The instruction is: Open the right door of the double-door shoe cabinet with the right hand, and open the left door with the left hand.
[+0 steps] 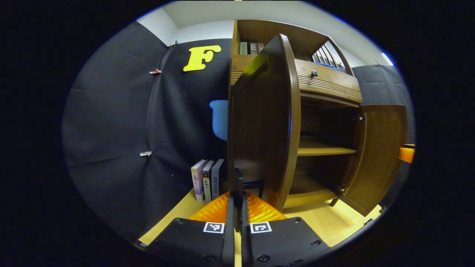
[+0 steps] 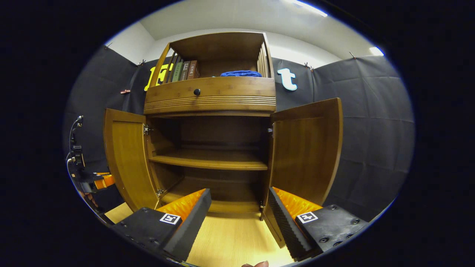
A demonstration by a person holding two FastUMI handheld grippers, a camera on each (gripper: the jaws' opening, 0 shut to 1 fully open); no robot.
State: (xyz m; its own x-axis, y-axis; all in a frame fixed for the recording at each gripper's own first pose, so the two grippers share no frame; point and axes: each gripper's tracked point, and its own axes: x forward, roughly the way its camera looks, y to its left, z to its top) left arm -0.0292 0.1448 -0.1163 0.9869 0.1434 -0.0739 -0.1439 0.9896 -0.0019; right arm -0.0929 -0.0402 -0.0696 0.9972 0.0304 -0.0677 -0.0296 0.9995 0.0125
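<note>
Before the shoe cabinet, both doors stand swung wide: left door, right door. Right gripper hangs spread apart, holding nothing; left gripper is pinched nearly together beside the left door's edge. Best drawn straight back, clear of the door edges, with bare floor below.

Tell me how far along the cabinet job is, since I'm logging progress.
Done: both doors stand open, the right door and the left door, baring the inside shelf. In hand: the left gripper sits shut beside the left door; the right gripper hangs open, holding nothing. Left: apparently nothing.
</note>
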